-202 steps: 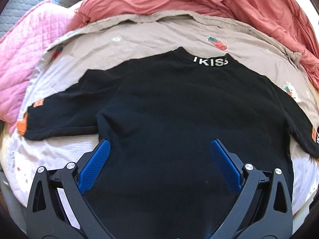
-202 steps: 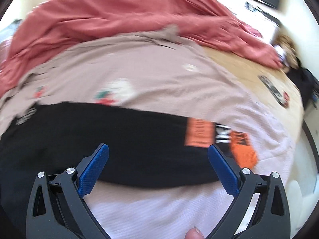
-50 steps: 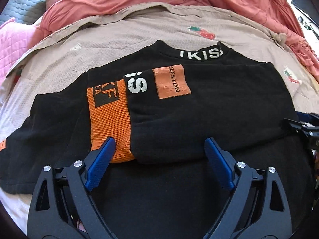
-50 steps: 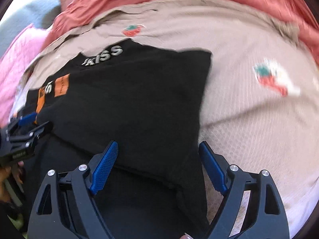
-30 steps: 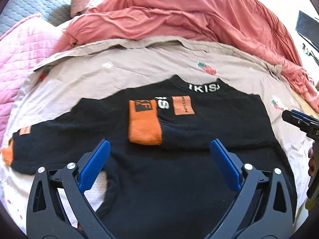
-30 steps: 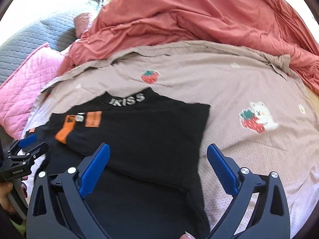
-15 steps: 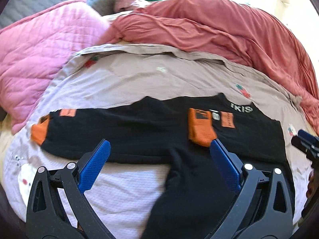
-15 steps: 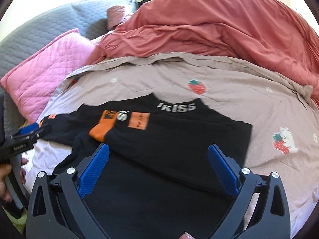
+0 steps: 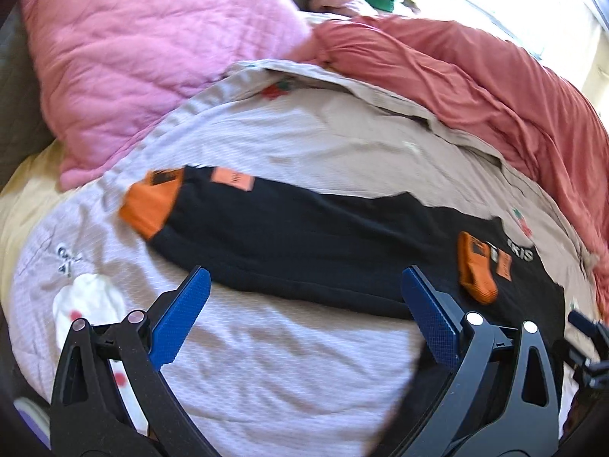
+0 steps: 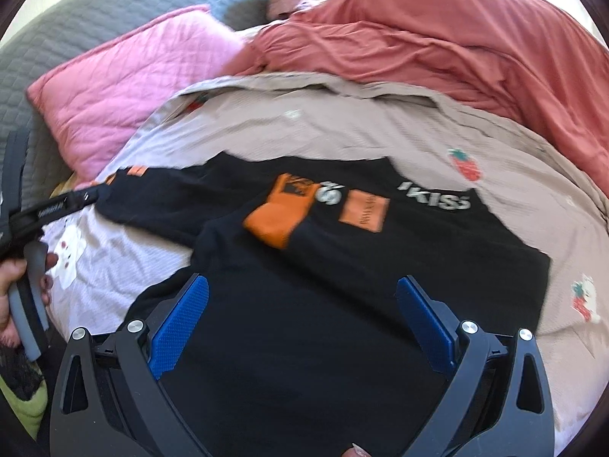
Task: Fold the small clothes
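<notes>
- Left wrist view: the left tongs (image 9: 300, 306) are seen spread wide with nothing between the blue pads, over the pale printed blanket (image 9: 289, 373) and the lower edge of one sleeve.
- The black sweater (image 9: 304, 243) is laid across that blanket on the bed; its long sleeve with the orange cuff (image 9: 146, 205) is stretched out flat towards the pink quilted pillow (image 9: 144, 49).
- The sweater's body is cut off at the right edge and partly hidden behind the right finger of the tongs; the neck lettering is blurred, and only a dark tip of the right tongs (image 9: 588, 342) is visible at the frame's right edge.
- Bare blanket is left open below the sleeve and between the cuff and the pillow.
- Right wrist view: the right tongs (image 10: 302, 314) are likewise spread and empty, over the sweater's body.
- The other sleeve is seen folded across the chest, its orange cuff (image 10: 279, 213) beside the neck print.
- The hem is hidden beneath the tongs.
- The left tongs (image 10: 57, 203) are cut off at the left edge, and a hand (image 10: 15, 289) is partly visible there.
- The red duvet (image 10: 437, 34) is heaped along the far side.
</notes>
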A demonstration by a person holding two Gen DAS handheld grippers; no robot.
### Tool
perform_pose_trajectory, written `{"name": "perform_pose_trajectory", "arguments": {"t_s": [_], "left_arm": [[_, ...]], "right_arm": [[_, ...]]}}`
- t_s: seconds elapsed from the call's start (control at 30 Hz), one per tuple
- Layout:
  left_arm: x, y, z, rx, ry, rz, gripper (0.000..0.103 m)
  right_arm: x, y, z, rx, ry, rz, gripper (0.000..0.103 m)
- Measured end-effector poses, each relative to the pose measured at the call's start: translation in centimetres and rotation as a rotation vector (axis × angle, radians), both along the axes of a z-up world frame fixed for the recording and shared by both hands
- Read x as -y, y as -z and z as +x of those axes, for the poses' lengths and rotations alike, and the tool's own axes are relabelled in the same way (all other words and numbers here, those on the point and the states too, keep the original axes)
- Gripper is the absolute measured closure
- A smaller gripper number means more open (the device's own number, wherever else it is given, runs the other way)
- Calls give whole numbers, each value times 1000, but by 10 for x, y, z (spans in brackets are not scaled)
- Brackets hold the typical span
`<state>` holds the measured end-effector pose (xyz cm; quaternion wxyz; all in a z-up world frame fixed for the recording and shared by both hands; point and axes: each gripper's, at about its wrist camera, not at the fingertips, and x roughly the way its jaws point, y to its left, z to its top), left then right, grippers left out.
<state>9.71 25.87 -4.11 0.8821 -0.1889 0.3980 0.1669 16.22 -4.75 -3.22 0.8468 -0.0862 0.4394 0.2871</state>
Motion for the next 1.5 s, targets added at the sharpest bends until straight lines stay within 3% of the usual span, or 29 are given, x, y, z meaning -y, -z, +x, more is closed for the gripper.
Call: {"name": "perform_pose_trajectory", "arguments": {"t_s": [0.23,0.47,0.6,0.67,0.77,0.83,0.93,1.13,1.37,1.5], "left_arm": [[-57,18,-15,11,-157,-117,9],[-109,30,-22,49,-284,-183,12],[-139,42,-18,15,-351,-192,38],[-147,49,-12,-10,-351,-193,41],[-151,54,-4,-25,-346,-160,57],[-151,54,-1,-28,-347,-131,80],[-149,48,1,-16,-341,-103,94],[-133,18,-9,85,-310,-82,95],[-118,-5,-2,62,-287,39,95],[-117,-17,-10,116,-267,1,95]], "right_arm": [[-56,16,-21,-24,-133,-19,4],[-104,21,-41,-18,-253,-22,4],[-113,21,-49,-21,-275,-10,4],[-113,22,-49,-31,-271,-2,4],[-112,24,-48,-41,-255,-3,4],[-110,28,-46,-50,-245,-9,4],[-108,38,-43,-67,-231,-29,4],[-84,46,-31,-123,-147,0,4],[-43,42,-12,-151,-27,41,4],[-20,41,-4,-166,33,69,4]]}}
